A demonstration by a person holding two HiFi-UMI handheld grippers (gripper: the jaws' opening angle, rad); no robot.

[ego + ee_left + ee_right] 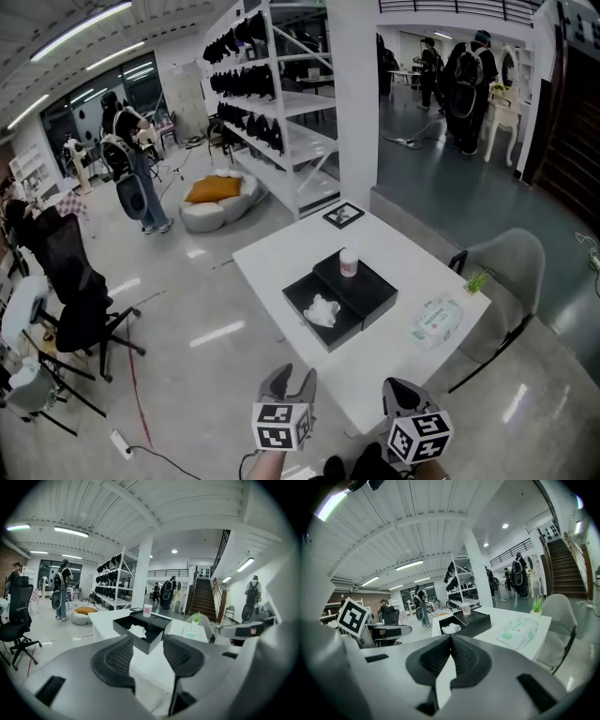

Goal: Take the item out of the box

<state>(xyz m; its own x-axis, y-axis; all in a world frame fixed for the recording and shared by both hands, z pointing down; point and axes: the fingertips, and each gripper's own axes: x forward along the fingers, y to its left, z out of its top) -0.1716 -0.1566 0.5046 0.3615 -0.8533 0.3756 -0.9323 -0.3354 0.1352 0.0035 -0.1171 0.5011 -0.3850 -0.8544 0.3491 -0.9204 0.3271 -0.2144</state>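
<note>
While L fingers [117,658] apart, R fingers [436,660] closed: crumpled white item [322,310] in rect. blk box [298,292].

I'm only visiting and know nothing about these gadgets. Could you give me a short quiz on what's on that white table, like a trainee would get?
1. True or false: the crumpled white item lies inside the open black box.
2. What stands on the box's closed half? A) a small cup B) a banana C) a hammer
3. Fill in: the right gripper has its jaws together, while the left gripper has its jaws ___.
Key: 1 true; 2 A; 3 apart.
</note>
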